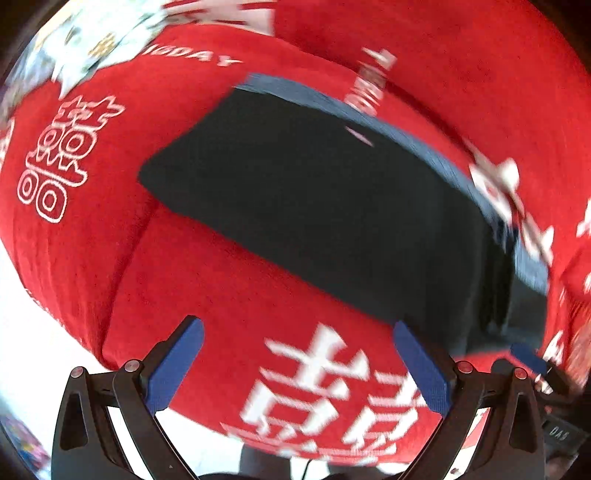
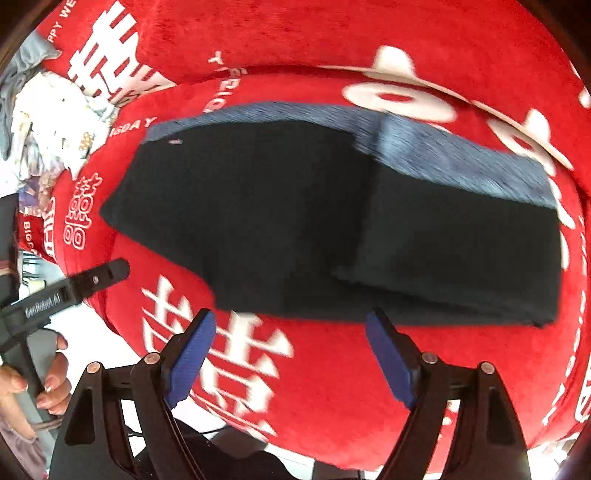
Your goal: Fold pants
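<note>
Dark navy pants (image 1: pixel 314 206) lie folded flat on a red cushion (image 1: pixel 203 288) with white characters; a lighter blue band runs along their far edge. In the right wrist view the pants (image 2: pixel 295 221) show a folded layer on the right side. My left gripper (image 1: pixel 299 332) is open and empty, above the cushion just short of the pants' near edge. My right gripper (image 2: pixel 291 325) is open and empty, just short of the pants' near edge. The left gripper's body (image 2: pixel 74 284) shows at the left of the right wrist view, held by a hand (image 2: pixel 37 384).
A red back cushion (image 2: pixel 332 33) rises behind the pants. A heap of white and grey cloth (image 2: pixel 48 122) lies at the far left, also in the left wrist view (image 1: pixel 92 37). A pale floor (image 1: pixel 37 350) shows beyond the cushion's near edge.
</note>
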Demonstrator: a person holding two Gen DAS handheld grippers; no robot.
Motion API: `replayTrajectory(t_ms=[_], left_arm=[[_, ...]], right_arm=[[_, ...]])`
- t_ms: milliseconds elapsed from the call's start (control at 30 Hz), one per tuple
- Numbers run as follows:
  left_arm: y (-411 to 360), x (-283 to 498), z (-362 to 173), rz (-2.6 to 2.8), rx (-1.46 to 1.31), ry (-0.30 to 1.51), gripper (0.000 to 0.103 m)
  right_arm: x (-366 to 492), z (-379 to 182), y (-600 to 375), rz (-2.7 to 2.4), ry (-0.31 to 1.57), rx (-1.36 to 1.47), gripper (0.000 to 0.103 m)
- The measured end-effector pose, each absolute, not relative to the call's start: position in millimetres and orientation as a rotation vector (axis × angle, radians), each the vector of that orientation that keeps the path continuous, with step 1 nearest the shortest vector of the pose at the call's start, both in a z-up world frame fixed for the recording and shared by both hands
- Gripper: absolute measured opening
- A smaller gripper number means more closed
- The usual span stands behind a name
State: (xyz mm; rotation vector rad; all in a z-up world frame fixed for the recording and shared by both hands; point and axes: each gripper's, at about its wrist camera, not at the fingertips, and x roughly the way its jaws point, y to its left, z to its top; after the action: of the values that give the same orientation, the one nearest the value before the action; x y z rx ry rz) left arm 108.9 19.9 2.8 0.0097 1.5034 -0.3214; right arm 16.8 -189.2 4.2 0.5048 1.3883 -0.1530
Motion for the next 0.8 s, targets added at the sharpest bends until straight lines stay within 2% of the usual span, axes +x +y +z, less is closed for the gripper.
replayTrajectory(t_ms=[333, 633, 733, 800], left_arm=[[79.7, 169.9, -58.2, -0.406, -0.414, 1.537, 0.103], [58.3, 182.5, -50.5, -0.501, -0.479, 1.495, 0.103], [45.1, 179.6, -35.8, -0.522, -0.402, 1.426, 0.103], [39.7, 182.8, -51.3, -0.459, -0.367, 1.479, 0.099]], right_arm=[[90.1, -40.7, -157.5, -0.105, 1.394, 0.539, 0.086], [88.3, -50.6, -154.8, -0.09, 1.395, 0.518, 0.087], [87.9, -51.9, -158.3, -0.091, 1.39, 0.539, 0.087], [88.2, -53.4, -158.5, -0.093, 1.388, 0.544, 0.087]])
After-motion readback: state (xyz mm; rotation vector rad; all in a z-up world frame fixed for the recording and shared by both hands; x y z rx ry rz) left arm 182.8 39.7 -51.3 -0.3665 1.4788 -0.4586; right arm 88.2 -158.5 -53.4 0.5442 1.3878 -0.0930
